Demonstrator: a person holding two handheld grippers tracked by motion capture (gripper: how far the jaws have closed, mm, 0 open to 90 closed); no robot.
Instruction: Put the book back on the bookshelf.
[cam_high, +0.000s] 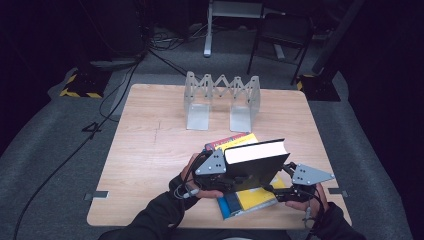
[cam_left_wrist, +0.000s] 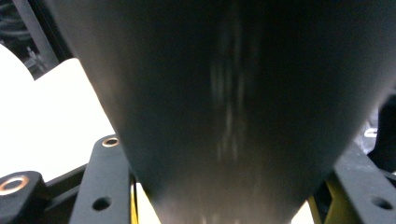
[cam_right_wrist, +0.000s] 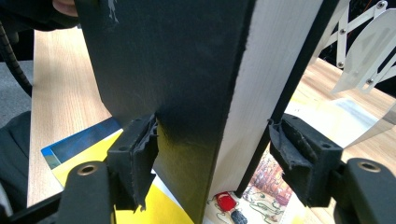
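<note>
A thick black hardcover book (cam_high: 255, 162) is held tilted up off the table, white page edges facing up. My left gripper (cam_high: 226, 175) is shut on its left end; in the left gripper view the dark book (cam_left_wrist: 233, 93) sits between both jaws of my left gripper (cam_left_wrist: 233, 186). My right gripper (cam_high: 276, 190) comes in from the lower right. In the right gripper view its pads (cam_right_wrist: 144, 154) lie against the two covers of the black book (cam_right_wrist: 177, 70) near a bottom corner. A yellow and blue book (cam_high: 252, 197) lies flat on the table under the black one.
A clear accordion-style book rack (cam_high: 222, 100) stands at the far middle of the wooden table (cam_high: 150, 150); it appears in the right gripper view as the rack (cam_right_wrist: 369, 51). Cables and a chair sit on the grey floor beyond the table.
</note>
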